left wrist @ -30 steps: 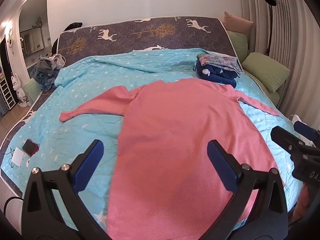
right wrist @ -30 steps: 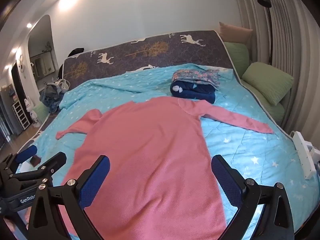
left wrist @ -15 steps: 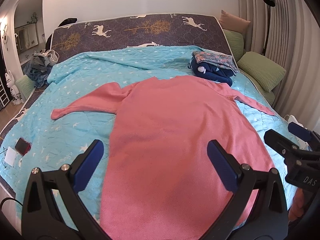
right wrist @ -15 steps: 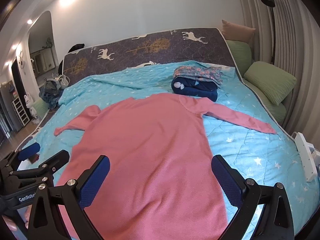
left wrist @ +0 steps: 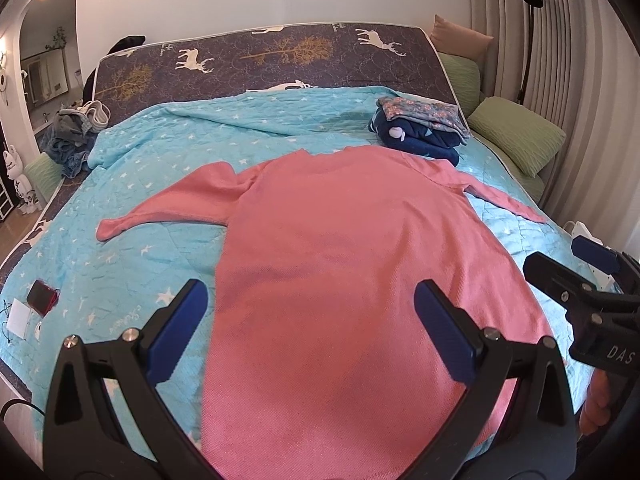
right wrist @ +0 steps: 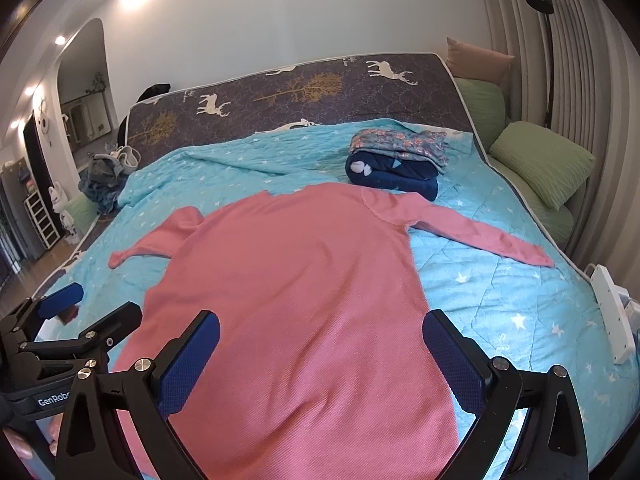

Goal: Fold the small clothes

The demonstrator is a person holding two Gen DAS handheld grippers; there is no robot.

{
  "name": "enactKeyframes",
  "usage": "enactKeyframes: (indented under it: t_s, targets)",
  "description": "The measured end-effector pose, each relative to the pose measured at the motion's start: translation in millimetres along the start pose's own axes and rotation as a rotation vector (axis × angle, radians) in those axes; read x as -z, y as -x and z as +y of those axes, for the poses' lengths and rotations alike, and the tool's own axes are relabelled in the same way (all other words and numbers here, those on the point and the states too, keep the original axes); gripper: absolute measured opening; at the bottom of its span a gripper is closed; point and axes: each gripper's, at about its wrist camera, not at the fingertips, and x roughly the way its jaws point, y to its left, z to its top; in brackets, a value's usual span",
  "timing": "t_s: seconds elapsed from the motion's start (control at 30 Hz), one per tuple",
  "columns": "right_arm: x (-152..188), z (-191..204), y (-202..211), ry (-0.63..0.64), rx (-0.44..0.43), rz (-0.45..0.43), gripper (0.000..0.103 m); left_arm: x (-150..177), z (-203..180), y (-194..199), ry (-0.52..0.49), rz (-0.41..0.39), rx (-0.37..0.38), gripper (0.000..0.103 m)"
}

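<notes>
Pink top (left wrist: 352, 264) lies flat on the blue quilt (left wrist: 168, 168), sleeves out; L gripper (left wrist: 312, 320) and R gripper (right wrist: 320, 352) both hover over its hem w/ jaws wide, holding nothing. Only the L view shows a phone (left wrist: 41, 291) at the quilt's edge; only the R view shows the power strip (right wrist: 612, 316). Folded pile (right wrist: 396, 160) sits just past the collar, green pillow (right wrist: 544, 164) off to the side.

Pink long-sleeved top (left wrist: 344, 264) lies flat, sleeves spread.
</notes>
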Motion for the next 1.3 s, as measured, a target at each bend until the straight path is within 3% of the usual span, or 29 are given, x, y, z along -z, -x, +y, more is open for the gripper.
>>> enactKeyframes:
  t_s: [1.3]
  targets:
    - [2.5, 13.7, -3.7, 0.012, 0.000, 0.025, 0.103, 9.7, 16.5, -5.8, 0.049, 0.023, 0.032, 0.103]
